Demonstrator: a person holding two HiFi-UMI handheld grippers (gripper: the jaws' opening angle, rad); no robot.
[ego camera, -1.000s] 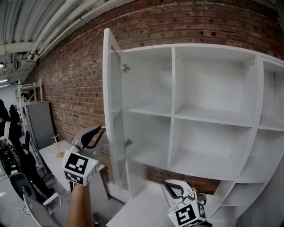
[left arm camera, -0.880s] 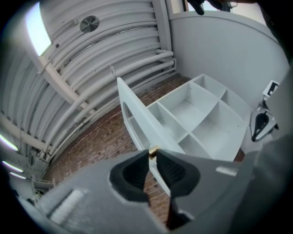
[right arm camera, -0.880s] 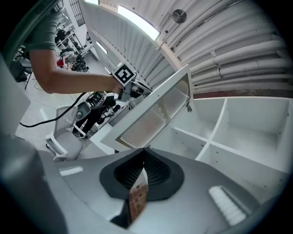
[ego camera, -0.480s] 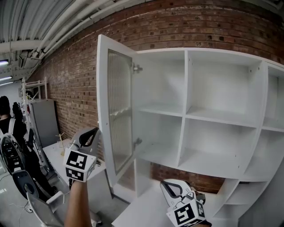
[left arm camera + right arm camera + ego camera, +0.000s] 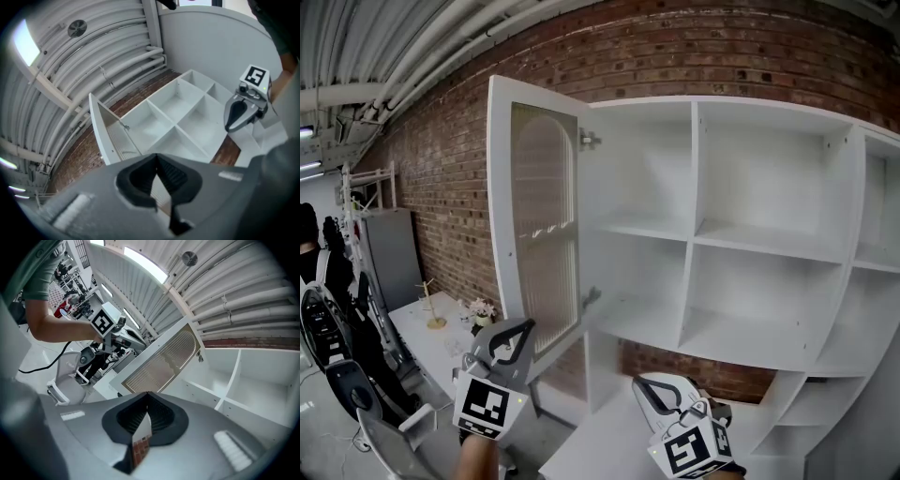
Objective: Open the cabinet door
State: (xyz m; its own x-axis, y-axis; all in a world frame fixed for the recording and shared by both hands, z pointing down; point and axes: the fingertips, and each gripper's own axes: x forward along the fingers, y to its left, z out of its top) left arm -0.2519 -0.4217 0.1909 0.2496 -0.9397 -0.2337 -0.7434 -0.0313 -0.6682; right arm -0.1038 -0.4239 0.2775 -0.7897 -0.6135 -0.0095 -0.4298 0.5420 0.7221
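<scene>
The white cabinet (image 5: 750, 244) hangs on the brick wall with open shelves. Its door (image 5: 542, 234), a white frame round an arched ribbed panel, stands swung wide out to the left on its hinges. My left gripper (image 5: 514, 337) is low at the left, below the door's bottom corner and apart from it, shut on nothing. My right gripper (image 5: 658, 392) sits at the bottom centre over the white table, shut and empty. The left gripper view shows the door (image 5: 110, 140) beyond the closed left gripper (image 5: 157, 161). The right gripper view shows the door (image 5: 164, 359) beyond the closed right gripper (image 5: 147, 397).
A white table (image 5: 600, 441) runs beneath the cabinet. At the left are a person (image 5: 314, 262), a chair (image 5: 356, 403), a grey locker (image 5: 389, 253) and a side table with small flowers (image 5: 478, 309). Pipes run along the ceiling.
The door has swung further open to the left. My left gripper has dropped down and to the right, away from the door. The right gripper has barely moved.
</scene>
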